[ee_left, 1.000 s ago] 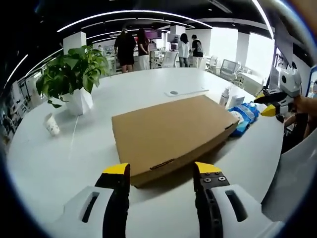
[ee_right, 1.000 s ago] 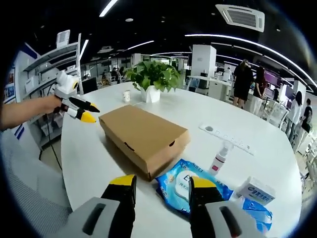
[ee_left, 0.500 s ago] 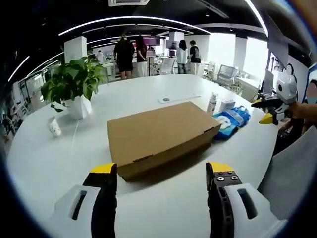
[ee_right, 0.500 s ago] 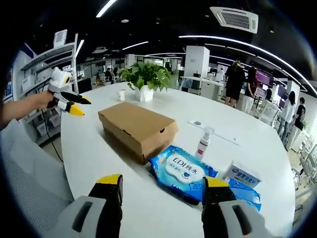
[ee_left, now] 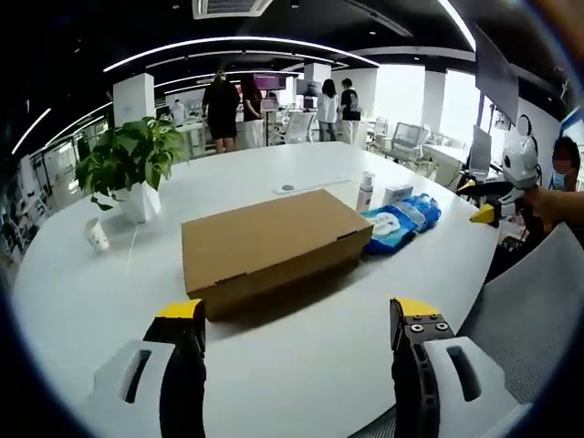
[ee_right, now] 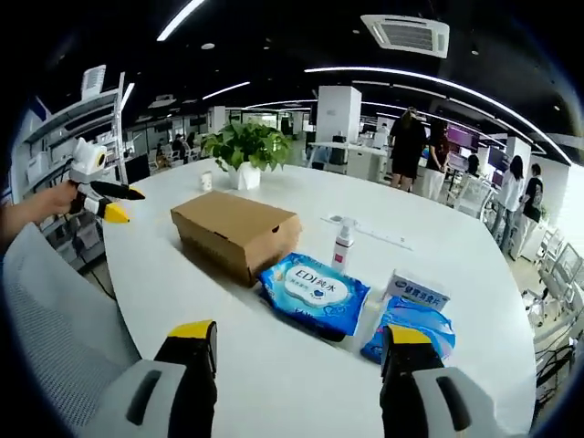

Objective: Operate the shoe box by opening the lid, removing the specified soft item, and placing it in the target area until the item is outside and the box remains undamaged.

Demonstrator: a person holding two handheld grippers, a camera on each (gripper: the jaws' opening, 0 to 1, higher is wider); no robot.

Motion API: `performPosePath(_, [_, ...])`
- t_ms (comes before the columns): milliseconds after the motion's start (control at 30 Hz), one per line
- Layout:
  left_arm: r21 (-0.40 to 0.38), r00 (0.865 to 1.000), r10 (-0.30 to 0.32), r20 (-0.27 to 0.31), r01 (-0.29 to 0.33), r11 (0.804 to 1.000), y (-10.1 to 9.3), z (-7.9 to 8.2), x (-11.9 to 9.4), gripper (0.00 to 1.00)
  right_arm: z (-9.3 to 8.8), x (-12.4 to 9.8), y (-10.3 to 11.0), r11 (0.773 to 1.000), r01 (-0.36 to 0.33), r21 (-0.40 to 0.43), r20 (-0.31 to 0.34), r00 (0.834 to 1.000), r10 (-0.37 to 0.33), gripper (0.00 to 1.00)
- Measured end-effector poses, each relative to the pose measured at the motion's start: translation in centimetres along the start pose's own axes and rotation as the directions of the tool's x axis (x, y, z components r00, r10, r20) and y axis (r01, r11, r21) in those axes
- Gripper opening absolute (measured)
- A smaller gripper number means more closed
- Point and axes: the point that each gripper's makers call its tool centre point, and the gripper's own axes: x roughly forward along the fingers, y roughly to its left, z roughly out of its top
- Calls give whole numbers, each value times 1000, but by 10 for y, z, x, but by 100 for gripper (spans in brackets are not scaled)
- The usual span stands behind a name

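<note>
A plain brown cardboard shoe box [ee_left: 267,245] lies with its lid down on the white table [ee_left: 91,301]; the same shoe box [ee_right: 234,230] sits left of centre in the right gripper view. My left gripper [ee_left: 298,319] is open, well short of the box's near side, with nothing between its jaws. My right gripper [ee_right: 298,339] is also open and empty, back from the table's contents. The right gripper [ee_left: 488,203] appears at the right of the left gripper view, held by a hand. The left gripper [ee_right: 102,199] appears at the left of the right gripper view.
Blue wet-wipe packs [ee_right: 313,291] [ee_right: 405,327], a small white box [ee_right: 415,293] and a spray bottle [ee_right: 343,247] lie beside the shoe box. A potted plant [ee_left: 132,164] and a paper cup [ee_left: 96,235] stand on the table's far side. Several people [ee_left: 228,108] stand beyond it.
Both cameras have pulled back from the shoe box, so it looks smaller and farther. The jaws of both grippers have spread wider. The box has not moved.
</note>
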Motion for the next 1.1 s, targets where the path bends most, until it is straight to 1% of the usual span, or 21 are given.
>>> performPosePath(67, [-1,1000,-4,25,5,1000,-7,4,-5,86,-4,-7,-1,1000,12,1,-4,1000,-12,75])
performPosePath(233, [-3,999,-11,52,11,1000,-22,9,-18,87,-8,-21,-2,999,36,-5,-3,999,-36,77])
performPosePath(333, [12,998,-8,64,7,1000,-30,10,-25,87,-9,-30,-2,999,51,13,6,999,-51,77])
performPosePath(500, [9,997,-5,78,4,1000,-42,6,-38,88,-14,-44,2,997,69,21,14,997,-70,79])
performPosePath(667, [19,996,2,91,-4,1000,-48,3,-47,90,-18,-54,5,996,81,34,9,997,-82,80])
performPosePath(800, [-8,995,9,99,-8,1000,-50,-1,-53,93,-21,-64,9,994,90,58,15,996,-91,81])
performPosePath(900, [-19,995,15,94,-13,1000,-53,-6,-58,95,-21,-70,11,993,93,71,27,995,-95,82])
performPosePath(1000, [-12,996,24,90,-23,1000,-57,-9,-63,98,-23,-76,15,993,101,58,31,994,-103,83])
performPosePath(1100, [3,995,30,97,-30,1000,-63,-11,-66,100,-26,-82,19,994,102,43,33,994,-103,83])
